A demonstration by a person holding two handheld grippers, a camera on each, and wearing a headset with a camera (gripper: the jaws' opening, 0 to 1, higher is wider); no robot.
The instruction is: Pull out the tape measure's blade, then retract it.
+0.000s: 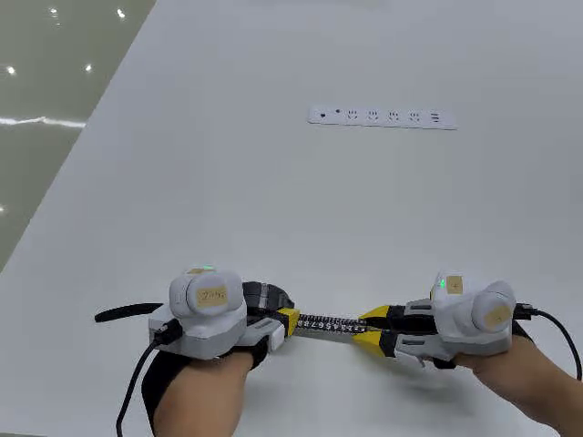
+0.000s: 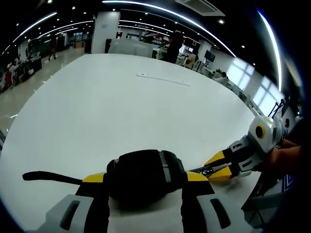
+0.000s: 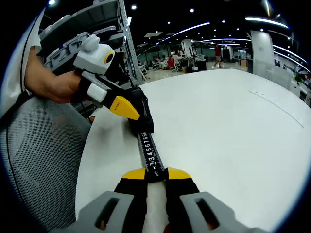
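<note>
- The left gripper [image 2: 146,177] is holding the black rounded tape measure case [image 1: 267,299], with its yellow-tipped fingers [image 2: 95,178] closed against the two sides of the case.
- The case is sitting squarely between those fingers, low over the white counter [image 1: 273,200]; whether it is touching the counter I cannot tell.
- The right gripper [image 3: 155,174] is pinching the free end of the black, white-numbered metal blade [image 3: 148,148], its fingers [image 3: 179,174] pressed together on it.
- The blade is running straight ahead from the right fingers to the case, so its long axis is lying in line with that gripper's own reach.
- From the left fingers, the blade is leaving sideways, toward the right gripper just beside them.
- A short stretch of blade is showing, so the pull-out seems to be in its early part.
- Judging by this, the right gripper is the one placed to draw back along the blade's line, away from the case.
- Any sideways drift is likely to be twisting the blade in the pinch.
</note>
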